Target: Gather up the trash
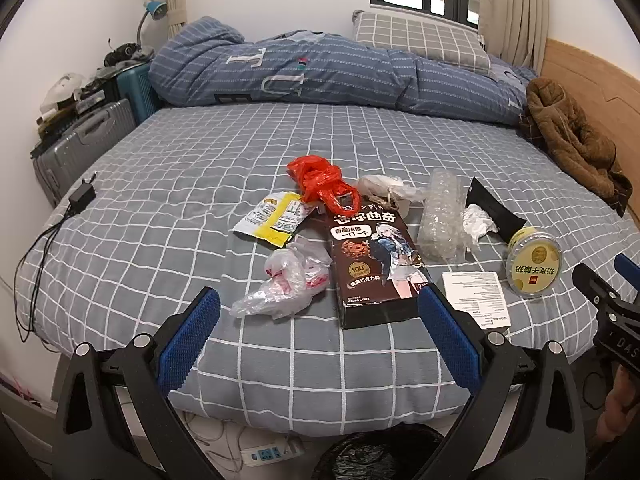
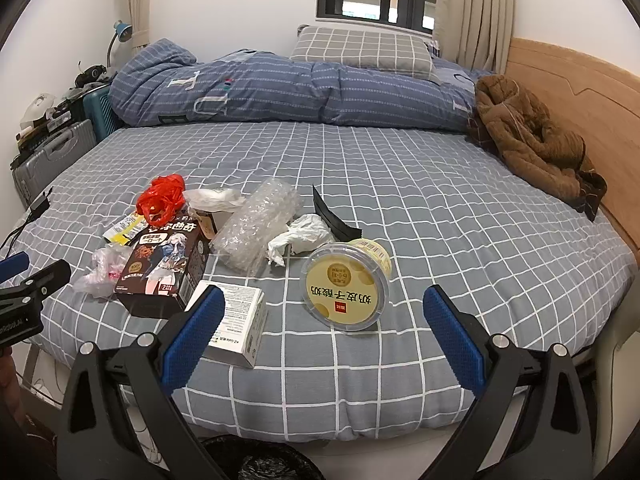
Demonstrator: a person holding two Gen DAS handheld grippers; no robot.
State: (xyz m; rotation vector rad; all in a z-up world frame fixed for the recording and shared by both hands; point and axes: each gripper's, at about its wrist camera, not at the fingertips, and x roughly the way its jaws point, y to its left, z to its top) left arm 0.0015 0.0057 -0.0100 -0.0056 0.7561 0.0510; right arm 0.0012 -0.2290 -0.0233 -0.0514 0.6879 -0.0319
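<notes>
Trash lies on the grey checked bed (image 1: 200,168): a dark cookie box (image 1: 374,264), a clear crumpled bag (image 1: 288,284), a red bag (image 1: 320,178), a yellow wrapper (image 1: 272,216), bubble wrap (image 1: 440,220), a crumpled tissue (image 1: 478,222), a white paper box (image 1: 476,298) and a yellow yogurt tub (image 1: 534,264). My left gripper (image 1: 320,312) is open and empty above the bed's near edge, facing the cookie box. My right gripper (image 2: 324,308) is open and empty, with the yogurt tub (image 2: 346,284) between its fingers' line and the white box (image 2: 240,320) by its left finger.
A black-lined bin (image 1: 380,456) stands on the floor below the bed edge, also in the right wrist view (image 2: 256,460). A folded blue duvet (image 1: 320,72), a pillow (image 1: 420,36) and a brown jacket (image 1: 568,136) lie at the back. Suitcases (image 1: 80,140) and a charger (image 1: 80,196) are at the left.
</notes>
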